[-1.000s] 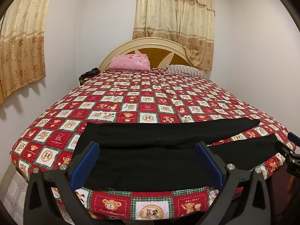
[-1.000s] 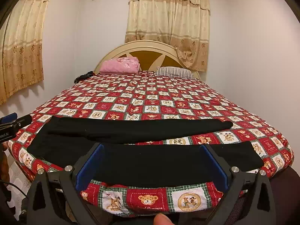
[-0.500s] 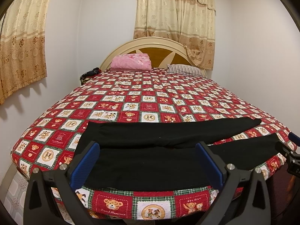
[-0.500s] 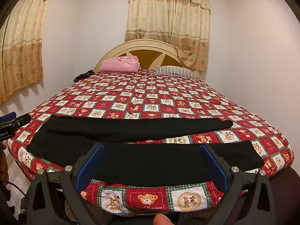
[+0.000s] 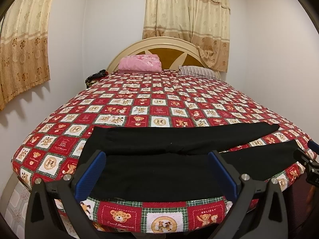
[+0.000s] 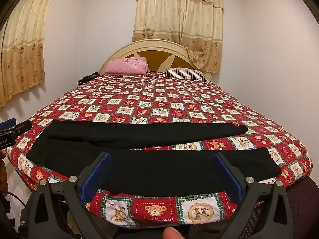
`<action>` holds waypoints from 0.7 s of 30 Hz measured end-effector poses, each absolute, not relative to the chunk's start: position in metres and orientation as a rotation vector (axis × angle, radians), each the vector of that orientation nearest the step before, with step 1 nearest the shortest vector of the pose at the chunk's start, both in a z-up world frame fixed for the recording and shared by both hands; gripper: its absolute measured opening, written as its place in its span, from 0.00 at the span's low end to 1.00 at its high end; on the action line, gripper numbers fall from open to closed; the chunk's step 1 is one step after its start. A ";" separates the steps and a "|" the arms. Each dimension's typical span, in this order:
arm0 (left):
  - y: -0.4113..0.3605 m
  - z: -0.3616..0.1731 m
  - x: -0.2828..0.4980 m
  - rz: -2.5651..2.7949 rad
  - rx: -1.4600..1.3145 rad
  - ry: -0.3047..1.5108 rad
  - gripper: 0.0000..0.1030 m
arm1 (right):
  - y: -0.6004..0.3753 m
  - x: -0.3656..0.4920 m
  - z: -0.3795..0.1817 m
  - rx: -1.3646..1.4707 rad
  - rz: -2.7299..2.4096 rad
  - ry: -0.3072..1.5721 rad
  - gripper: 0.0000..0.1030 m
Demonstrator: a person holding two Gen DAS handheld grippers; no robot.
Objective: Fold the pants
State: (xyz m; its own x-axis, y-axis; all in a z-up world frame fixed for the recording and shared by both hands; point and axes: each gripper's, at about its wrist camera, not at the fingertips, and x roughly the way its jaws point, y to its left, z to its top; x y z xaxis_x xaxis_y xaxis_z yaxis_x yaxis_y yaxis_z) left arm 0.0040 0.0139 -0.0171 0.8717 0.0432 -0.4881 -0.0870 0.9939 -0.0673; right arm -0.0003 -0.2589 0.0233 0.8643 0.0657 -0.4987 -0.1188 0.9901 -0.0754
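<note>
Black pants (image 5: 159,171) lie flat across the near edge of the bed, waistband to the left and both legs stretched to the right, slightly spread. They also show in the right wrist view (image 6: 159,167). My left gripper (image 5: 157,173) is open and empty, hovering just in front of the waist and hip part. My right gripper (image 6: 161,175) is open and empty, hovering in front of the near leg. Each gripper shows at the edge of the other's view: the right gripper (image 5: 311,165) and the left gripper (image 6: 10,131).
The bed has a red patchwork teddy-bear cover (image 5: 155,107). A folded pink blanket (image 5: 139,63) and a striped pillow (image 5: 199,72) lie by the headboard. A dark bundle (image 5: 95,76) sits at the far left corner. Walls and curtains surround the bed.
Both grippers have drifted very slightly; the pants lie as before and both grippers stay open.
</note>
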 end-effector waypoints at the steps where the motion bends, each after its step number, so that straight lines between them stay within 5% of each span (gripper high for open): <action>1: 0.011 -0.018 0.005 0.069 -0.086 0.512 1.00 | -0.259 0.000 0.023 -0.104 0.095 0.521 0.99; 12: 0.017 -0.051 0.036 0.095 -0.051 0.606 1.00 | -0.264 0.017 0.000 -0.104 0.098 0.581 0.99; 21: 0.104 -0.069 0.090 0.257 0.027 0.665 1.00 | -0.273 0.040 -0.026 -0.081 0.116 0.648 0.99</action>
State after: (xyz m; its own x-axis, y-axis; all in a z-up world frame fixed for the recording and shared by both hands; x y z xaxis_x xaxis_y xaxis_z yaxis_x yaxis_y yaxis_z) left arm 0.0901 0.1040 -0.0692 0.7562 0.2443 -0.6070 -0.2269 0.9680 0.1070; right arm 0.0403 -0.2733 -0.0256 0.7912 0.0825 -0.6060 -0.1334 0.9903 -0.0393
